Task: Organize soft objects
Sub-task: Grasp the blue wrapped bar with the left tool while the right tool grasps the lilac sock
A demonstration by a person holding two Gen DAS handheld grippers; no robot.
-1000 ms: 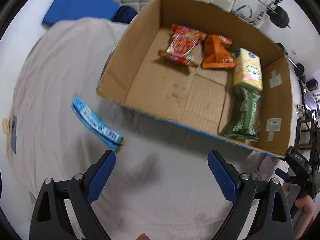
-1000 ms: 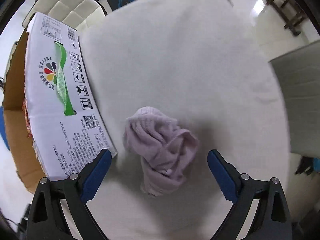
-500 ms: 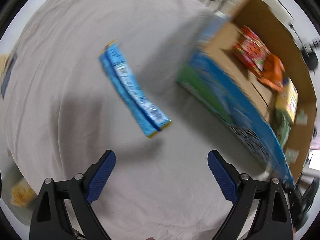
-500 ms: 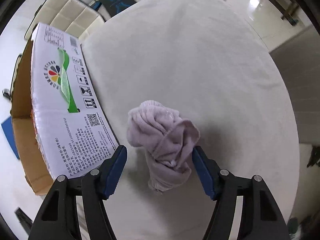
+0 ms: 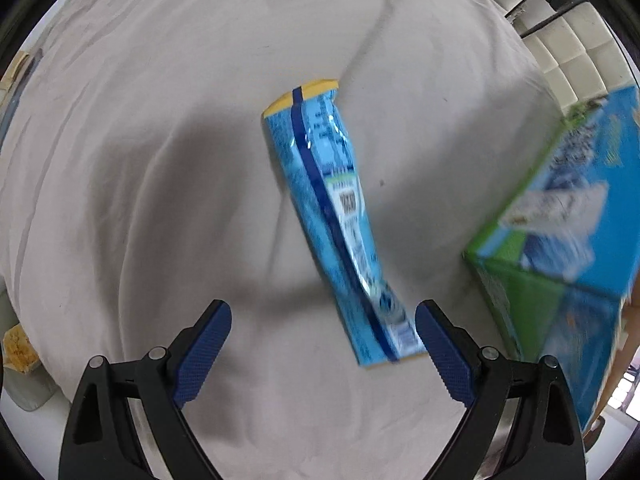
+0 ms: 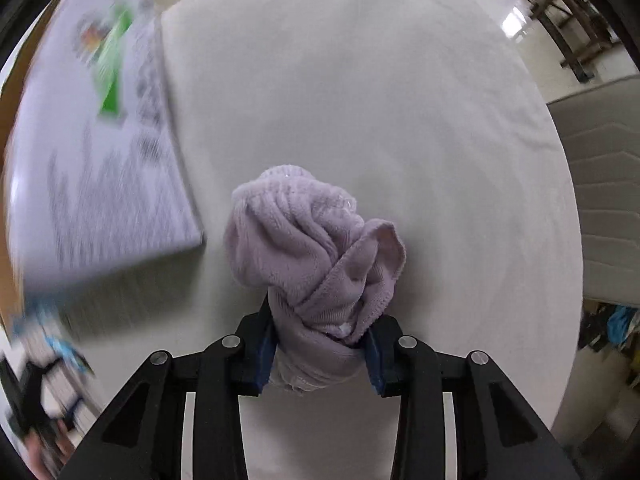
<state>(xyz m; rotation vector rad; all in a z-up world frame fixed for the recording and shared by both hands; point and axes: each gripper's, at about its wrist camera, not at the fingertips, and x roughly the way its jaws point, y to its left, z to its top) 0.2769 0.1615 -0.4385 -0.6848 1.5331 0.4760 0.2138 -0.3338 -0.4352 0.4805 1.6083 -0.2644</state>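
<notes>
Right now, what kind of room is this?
Probably a room at home: a bed-like surface under a pale sheet, a tufted cushioned panel behind it, and wooden furniture on a shiny floor.

Crumpled lilac towel (image 6: 312, 264) bunched upright on grey sheet; long blue packet (image 5: 336, 220) lying flat, slightly diagonal.

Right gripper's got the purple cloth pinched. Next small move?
Probably lift. The right gripper is clamped on the bunched purple cloth, and the cardboard box sits just to its left, so raise the cloth before carrying it over the wall.
</notes>
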